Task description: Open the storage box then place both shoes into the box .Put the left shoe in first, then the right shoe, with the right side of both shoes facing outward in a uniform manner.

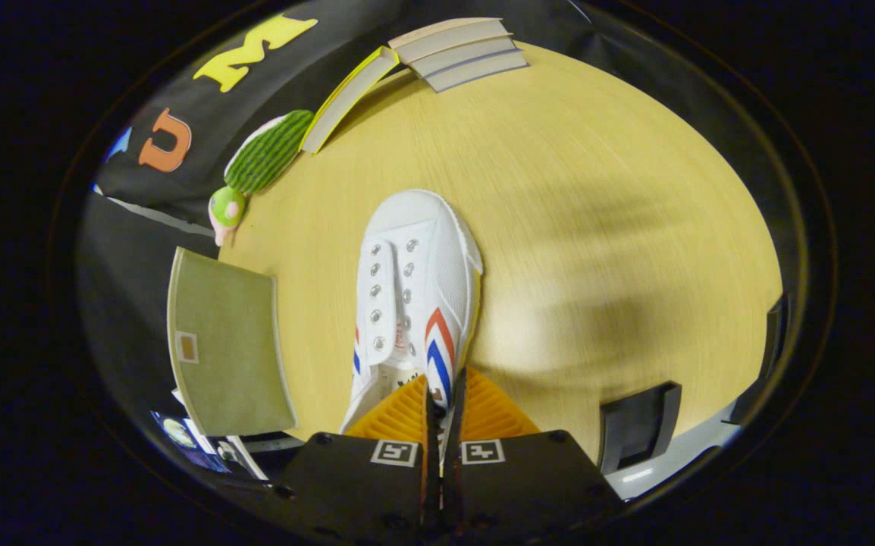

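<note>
Gripper [442, 406]: the two fingers are pressed nearly together on a thin edge at the heel end of the shoe, most likely the collar wall beside the opening; the shoe's cloth shows in the narrow slit between them, so I read this as a pinch on the shoe

Shoe [415, 280]: white canvas with metal eyelets, no laces visible, and red and blue stripes on both flanks; it sits over the wooden table [597, 227], and whether it rests on the wood or hangs just clear I cannot tell

Long axis: runs straight ahead from the fingers, heel at the fingertips and toe pointing away toward the stack of books [456, 51]

Side of the pinch: the fingers sit over the right-hand stripe, a little off the shoe's centre line

Which shoe: left or right I cannot tell from this angle

Green panel [225, 345]: a flat olive sheet with a small tag, lying left of the shoe near the table's edge; possibly the storage box or its lid, but I cannot confirm that

Other things: a green plush toy [259, 163] and an open yellow-edged book [346, 98] lie beyond the shoe to the left

What the move turns on: since the shoe is held by its heel and reaches forward, the wrist's turn will decide which flank faces outward in the box
</note>
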`<state>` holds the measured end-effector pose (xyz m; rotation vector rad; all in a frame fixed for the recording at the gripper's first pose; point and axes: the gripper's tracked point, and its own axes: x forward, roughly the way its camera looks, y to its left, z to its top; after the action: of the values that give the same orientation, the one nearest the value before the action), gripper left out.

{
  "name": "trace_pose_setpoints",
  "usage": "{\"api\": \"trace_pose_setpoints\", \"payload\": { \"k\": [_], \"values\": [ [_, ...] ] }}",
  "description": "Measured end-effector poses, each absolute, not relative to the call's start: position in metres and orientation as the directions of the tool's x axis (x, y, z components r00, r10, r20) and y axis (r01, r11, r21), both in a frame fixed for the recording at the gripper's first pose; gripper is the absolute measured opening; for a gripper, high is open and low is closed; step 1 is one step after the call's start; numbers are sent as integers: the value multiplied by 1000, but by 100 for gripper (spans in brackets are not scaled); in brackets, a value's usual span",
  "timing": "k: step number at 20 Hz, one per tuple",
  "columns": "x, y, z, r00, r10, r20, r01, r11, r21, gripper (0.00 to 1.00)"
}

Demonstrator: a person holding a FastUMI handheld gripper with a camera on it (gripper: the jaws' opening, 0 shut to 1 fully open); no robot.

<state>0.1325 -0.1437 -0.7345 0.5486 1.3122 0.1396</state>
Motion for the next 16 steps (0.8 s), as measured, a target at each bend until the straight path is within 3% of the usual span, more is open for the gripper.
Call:
{"api": "trace_pose_setpoints", "payload": {
  "k": [8, 16],
  "values": [
    [105, -101, -672, 307, 466, -829, 206, 818, 537, 7],
    [87, 2, -547, 372, 512, -774, 41, 824, 565, 7]
  ]
}}
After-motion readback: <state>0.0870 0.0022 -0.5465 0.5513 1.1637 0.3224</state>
